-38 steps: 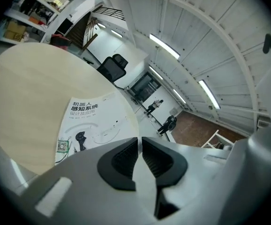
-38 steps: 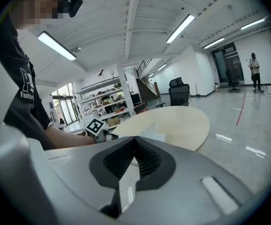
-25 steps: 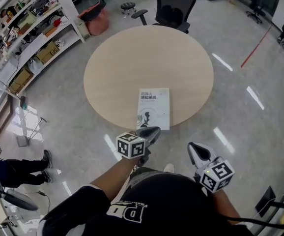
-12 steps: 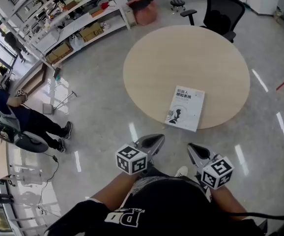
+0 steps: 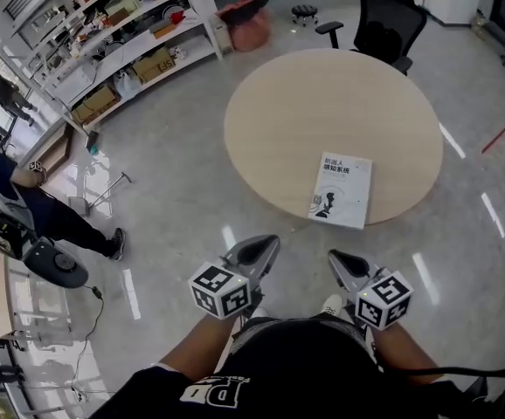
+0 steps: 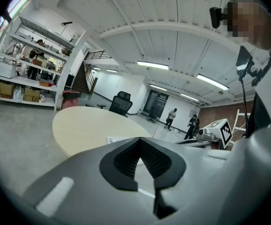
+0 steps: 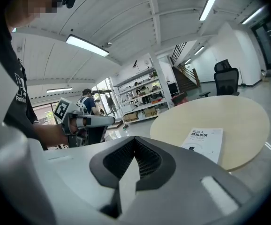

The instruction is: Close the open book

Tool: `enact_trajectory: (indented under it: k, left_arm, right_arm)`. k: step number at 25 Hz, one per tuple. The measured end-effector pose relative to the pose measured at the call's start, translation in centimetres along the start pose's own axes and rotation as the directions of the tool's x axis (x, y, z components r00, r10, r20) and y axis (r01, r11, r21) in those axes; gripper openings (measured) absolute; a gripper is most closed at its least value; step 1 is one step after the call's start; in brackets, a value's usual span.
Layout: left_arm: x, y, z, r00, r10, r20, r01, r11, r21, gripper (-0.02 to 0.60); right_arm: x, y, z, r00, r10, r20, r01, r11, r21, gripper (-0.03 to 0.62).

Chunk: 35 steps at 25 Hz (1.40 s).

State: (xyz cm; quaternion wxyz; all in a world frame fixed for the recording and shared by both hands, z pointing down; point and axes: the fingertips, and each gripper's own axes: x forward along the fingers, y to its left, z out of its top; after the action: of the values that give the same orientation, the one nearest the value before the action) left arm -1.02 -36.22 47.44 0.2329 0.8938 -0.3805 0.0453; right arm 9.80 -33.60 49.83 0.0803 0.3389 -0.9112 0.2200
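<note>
Book (image 5: 343, 190) lies closed, white cover up, on round table (image 5: 322, 103).

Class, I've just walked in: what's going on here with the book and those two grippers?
A person stands back from the round table, holding a left gripper and right gripper close to the body. Both are shut and empty. The book lies closed, cover up, near the table's edge; the closing looks done.
</note>
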Motion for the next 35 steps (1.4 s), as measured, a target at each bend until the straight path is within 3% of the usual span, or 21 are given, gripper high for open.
enact_trajectory:
  k: [7, 12, 18, 21, 28, 35]
  left_arm:
    - [-6.5, 0.8, -1.2, 0.987, -0.144, -0.072, 0.147, 0.988, 0.040, 0.008]
    - [-8.0, 0.1, -2.4, 0.952, -0.278, -0.132, 0.287, 0.956, 0.059, 0.008]
    - [-7.3, -4.0, -1.0, 0.912, -0.387, -0.138, 0.400, 0.913, 0.081, 0.008]
    - [-7.2, -5.5, -1.1, 0.912, -0.390, -0.125, 0.402, 0.910, 0.097, 0.006]
    - [-6.7, -7.3, -2.2, 0.943, -0.315, -0.106, 0.323, 0.944, 0.073, 0.008]
    - [-6.7, -8.9, -2.7, 0.959, -0.261, -0.113, 0.273, 0.957, 0.102, 0.008]
  right_arm:
    - [0.9, 5.2, -2.3, 0.989, -0.145, 0.020, 0.143, 0.987, 0.071, 0.008]
    - [-0.8, 9.6, -3.2, 0.959, -0.281, 0.041, 0.276, 0.956, 0.095, 0.006]
    - [-4.8, 11.3, -3.2, 0.922, -0.384, 0.041, 0.380, 0.921, 0.085, 0.006]
    - [-5.7, 11.1, -2.8, 0.924, -0.379, 0.054, 0.376, 0.925, 0.063, 0.006]
    - [-7.7, 10.0, -2.0, 0.949, -0.310, 0.062, 0.310, 0.951, 0.015, 0.006]
    - [-8.3, 9.7, -2.3, 0.963, -0.258, 0.076, 0.258, 0.966, 0.005, 0.006]
